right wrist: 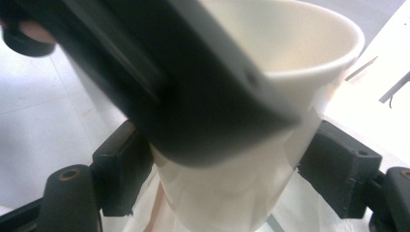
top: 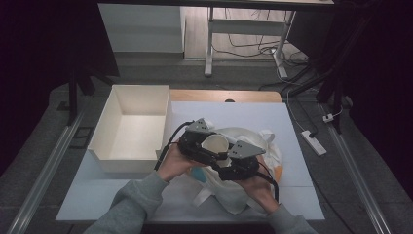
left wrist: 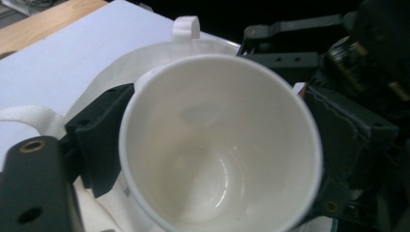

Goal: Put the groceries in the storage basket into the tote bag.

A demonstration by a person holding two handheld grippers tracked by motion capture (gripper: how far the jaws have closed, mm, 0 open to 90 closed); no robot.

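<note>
Paper cup (top: pixel 215 144), white, clamped by both left gripper (top: pixel 207 151) and right gripper (top: pixel 225 164) above white tote bag (top: pixel 253 141), apparently mid-handover.

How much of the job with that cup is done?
Done: the paper cup is up above the cloth bag. In hand: the left claw and the right claw both grip it. Left: the white box holds nothing yet, so the cup probably goes there next.
</note>
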